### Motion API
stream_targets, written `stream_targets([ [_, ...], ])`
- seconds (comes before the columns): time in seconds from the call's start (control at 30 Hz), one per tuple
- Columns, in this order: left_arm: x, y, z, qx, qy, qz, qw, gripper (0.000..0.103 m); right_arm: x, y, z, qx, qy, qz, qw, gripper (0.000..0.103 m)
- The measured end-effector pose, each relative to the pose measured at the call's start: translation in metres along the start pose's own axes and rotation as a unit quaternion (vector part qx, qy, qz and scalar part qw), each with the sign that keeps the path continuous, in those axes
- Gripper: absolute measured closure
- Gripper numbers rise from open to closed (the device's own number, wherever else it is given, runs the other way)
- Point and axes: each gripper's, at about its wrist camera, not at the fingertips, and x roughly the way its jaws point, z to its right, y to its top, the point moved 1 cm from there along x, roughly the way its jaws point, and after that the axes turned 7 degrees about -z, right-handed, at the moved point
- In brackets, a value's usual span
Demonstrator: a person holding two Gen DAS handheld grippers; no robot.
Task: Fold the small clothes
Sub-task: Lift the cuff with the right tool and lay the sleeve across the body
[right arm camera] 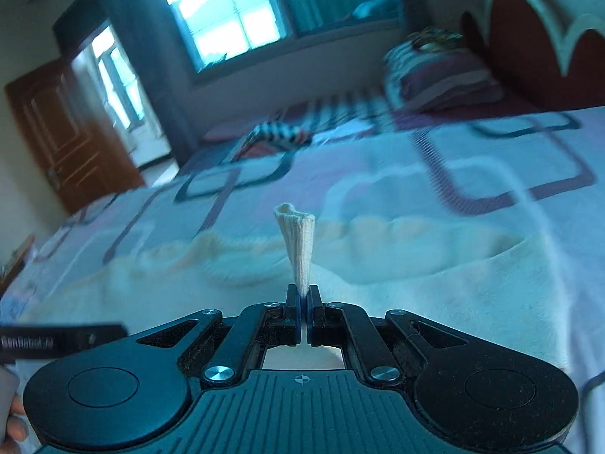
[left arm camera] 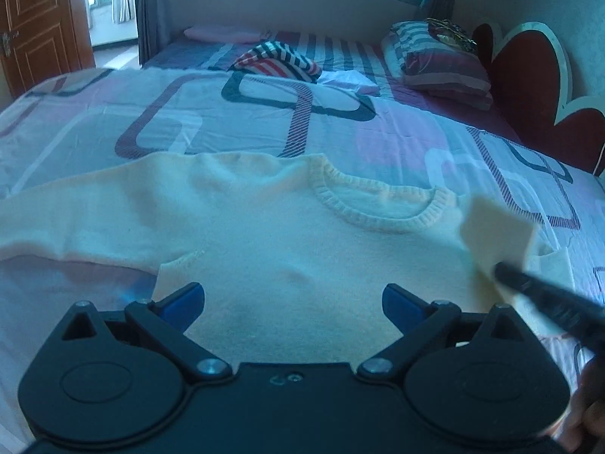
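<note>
A cream knitted sweater (left arm camera: 287, 234) lies spread flat on the bed, ribbed neck (left arm camera: 382, 204) toward the headboard, one sleeve stretched out to the left. My left gripper (left arm camera: 293, 302) hovers open just above the sweater's body, nothing between its blue pads. At the right edge of the left wrist view my right gripper (left arm camera: 503, 270) comes in blurred, holding up the cuff of the other sleeve (left arm camera: 495, 234). In the right wrist view the right gripper (right arm camera: 302, 295) is shut on that ribbed sleeve cuff (right arm camera: 298, 246), which sticks up between the pads over the blurred sweater (right arm camera: 378, 265).
The patterned bedspread (left arm camera: 227, 113) covers the bed. A striped folded garment (left arm camera: 278, 60) and a white cloth (left arm camera: 351, 79) lie farther back. A striped pillow (left arm camera: 435, 60) rests by the red headboard (left arm camera: 529, 87). A wooden door (left arm camera: 38, 26) stands at the far left.
</note>
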Motion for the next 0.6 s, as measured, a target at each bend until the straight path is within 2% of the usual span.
stream_targets([
  [0.17,0.015,0.007,-0.013,-0.023,-0.053,-0.026,0.9980,0.004,0.039,-0.018,-0.030,-0.016,-0.003,-0.041,0.999,0.100],
  [0.2,0.018,0.008,-0.013,-0.025,-0.065,-0.032,0.9971,0.004,0.043,-0.021,-0.032,-0.018,-0.007,-0.049,0.999,0.093],
  [0.23,0.022,0.008,-0.012,-0.028,-0.078,-0.039,0.9958,0.004,0.043,-0.023,-0.032,-0.017,-0.005,-0.053,0.998,0.081],
  [0.3,0.031,0.006,-0.010,-0.036,-0.106,-0.059,0.9919,0.004,0.035,-0.026,-0.029,-0.010,0.008,-0.048,0.999,0.063],
  [0.43,0.048,0.001,0.005,-0.050,-0.158,-0.088,0.9822,0.004,0.008,-0.030,-0.017,-0.018,-0.034,-0.019,0.999,0.062],
  [0.53,0.062,-0.002,0.018,-0.060,-0.180,-0.105,0.9762,0.005,-0.012,-0.035,0.001,-0.020,-0.074,-0.010,0.997,0.062],
  [0.6,0.069,-0.005,0.025,-0.061,-0.181,-0.108,0.9756,0.005,-0.024,-0.042,0.016,-0.017,-0.104,-0.009,0.994,0.062],
])
